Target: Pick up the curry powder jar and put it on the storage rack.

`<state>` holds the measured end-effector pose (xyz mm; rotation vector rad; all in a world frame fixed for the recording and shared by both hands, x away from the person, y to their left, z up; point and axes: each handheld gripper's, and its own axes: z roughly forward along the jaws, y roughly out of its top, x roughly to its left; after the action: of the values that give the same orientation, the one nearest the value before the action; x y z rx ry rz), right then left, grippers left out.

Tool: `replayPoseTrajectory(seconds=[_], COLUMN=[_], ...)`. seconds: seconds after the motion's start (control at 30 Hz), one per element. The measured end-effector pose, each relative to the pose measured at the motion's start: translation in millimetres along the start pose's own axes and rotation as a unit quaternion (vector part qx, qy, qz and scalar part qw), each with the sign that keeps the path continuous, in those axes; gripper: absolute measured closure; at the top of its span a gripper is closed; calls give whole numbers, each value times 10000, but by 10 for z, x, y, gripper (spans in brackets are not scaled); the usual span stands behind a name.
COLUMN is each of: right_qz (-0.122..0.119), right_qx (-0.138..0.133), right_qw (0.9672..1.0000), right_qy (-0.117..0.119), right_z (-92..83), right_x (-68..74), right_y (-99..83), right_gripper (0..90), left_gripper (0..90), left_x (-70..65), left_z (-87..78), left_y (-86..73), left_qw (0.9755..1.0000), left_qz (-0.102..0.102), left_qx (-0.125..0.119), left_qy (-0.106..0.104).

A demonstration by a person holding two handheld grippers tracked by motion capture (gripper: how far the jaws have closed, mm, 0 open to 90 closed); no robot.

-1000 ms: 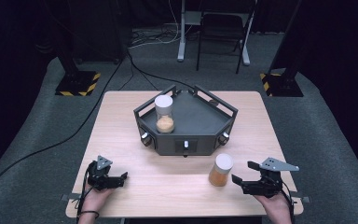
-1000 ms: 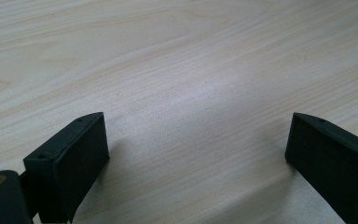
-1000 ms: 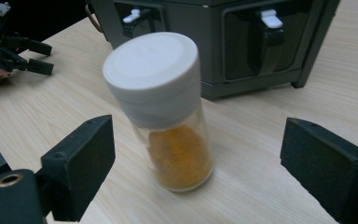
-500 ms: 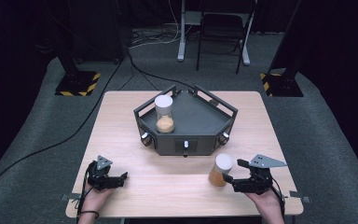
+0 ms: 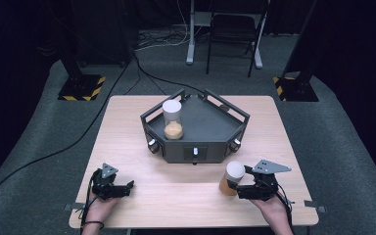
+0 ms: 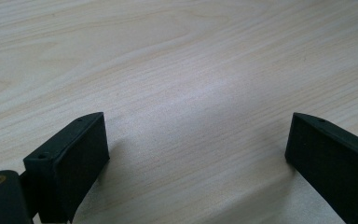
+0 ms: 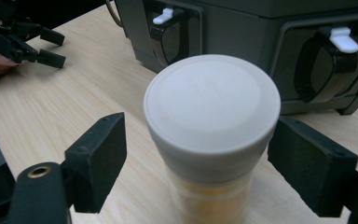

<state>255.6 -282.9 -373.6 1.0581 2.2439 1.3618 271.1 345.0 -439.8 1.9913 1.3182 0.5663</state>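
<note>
A clear jar (image 5: 232,176) with a white lid and orange filling stands upright on the wooden table (image 5: 127,132), in front of the dark tray (image 5: 215,122). My right gripper (image 5: 236,186) reaches it from the right. In the right gripper view the jar (image 7: 212,107) stands between the jaws of the right gripper (image 7: 198,140), which have just been closing. A gap still shows at the left pad, so the jaws are open. A second jar (image 5: 173,120) of the same kind stands inside the tray. My left gripper (image 5: 127,188) rests open at the table's front left; between the left gripper's (image 6: 196,140) jaws lies bare wood.
The tray (image 7: 242,28) has black latches with white knobs on its front walls, just behind the near jar. The left gripper (image 7: 46,46) is seen far off across the table. Beyond the table stand a chair (image 5: 232,34) and floor stands; cables run over the carpet.
My right gripper has moved left across the table up to the near jar, and its jaws now flank it. The left gripper and both jars have stayed in place.
</note>
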Motion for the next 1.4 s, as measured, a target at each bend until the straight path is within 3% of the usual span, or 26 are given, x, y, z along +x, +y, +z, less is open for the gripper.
replayPoseTrajectory(seconds=[0.37, 0.67, 1.4], right_qz=[-192, -239, -468], right_qx=[109, 255, 175], right_qw=[9996, 9993, 9981], right_qy=[-173, -165, -368], right_z=[95, 94, -153], right_x=[42, 39, 47], right_y=[47, 132, 491], right_gripper=[324, 328, 328], left_gripper=[57, 56, 57], left_x=[0, 0, -1], left_z=[0, 0, 0], left_y=[0, 0, 0], left_qw=[10000, 10000, 10000], left_qz=[1, 0, 5], left_qx=[0, -1, 0], left_qy=[-1, 0, 2])
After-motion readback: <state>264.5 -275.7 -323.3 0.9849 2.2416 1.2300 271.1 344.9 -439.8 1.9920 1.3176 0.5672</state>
